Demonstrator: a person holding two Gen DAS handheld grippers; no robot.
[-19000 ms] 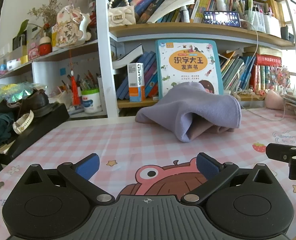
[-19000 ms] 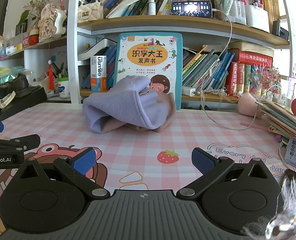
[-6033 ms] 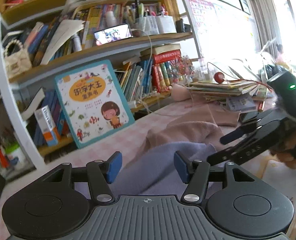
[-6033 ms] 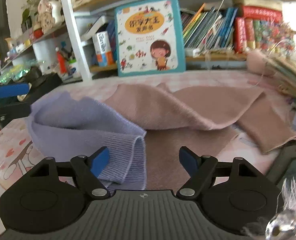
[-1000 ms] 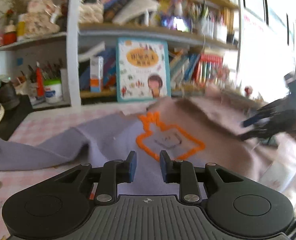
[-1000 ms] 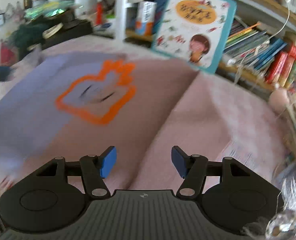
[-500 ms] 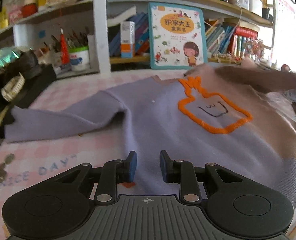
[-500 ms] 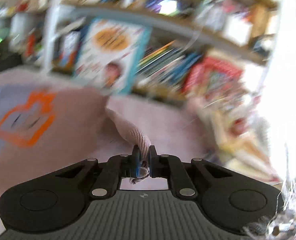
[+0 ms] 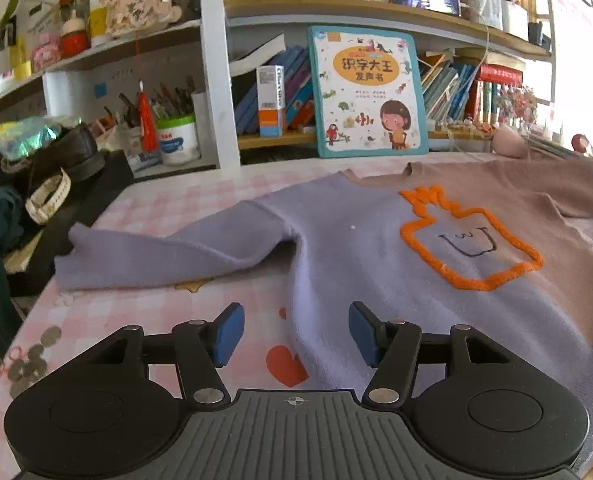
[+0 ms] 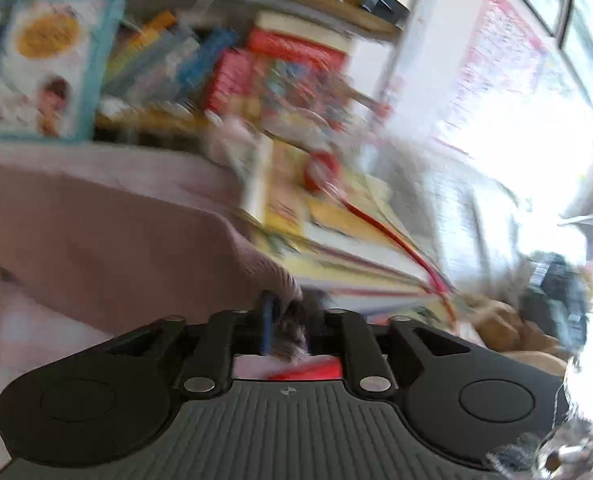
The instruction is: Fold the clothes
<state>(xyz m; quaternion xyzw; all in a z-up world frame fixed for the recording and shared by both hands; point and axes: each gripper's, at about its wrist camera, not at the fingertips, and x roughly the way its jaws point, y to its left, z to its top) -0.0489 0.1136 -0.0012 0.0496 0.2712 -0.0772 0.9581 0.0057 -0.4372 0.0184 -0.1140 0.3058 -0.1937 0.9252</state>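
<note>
Change: since half a second ago the left gripper has spread its fingers wide apart, and the right gripper's view has swung toward the book pile by the window.
Bookshelf: runs along the back of the desk; its compartments hold leaning rows of books, a large picture book stood upright facing out, and ornaments on the upper left shelf.
Desk: pink checked cover carrying the sweater.
Sweater: spread flat and face up, lilac on one half and dusty pink on the other, an orange outline figure on the chest; the lilac sleeve stretches toward the desk's left edge.
Book pile: blurred stack at the right end of the desk, just beyond the pink sleeve.
Pen tub: white with a green lid band, pens and pencils standing behind it.
Left gripper: released, holding nothing, hovering over the sweater's lower hem.
Right gripper: clenched on the pink sleeve cuff, the knit bunched between its fingers.
</note>
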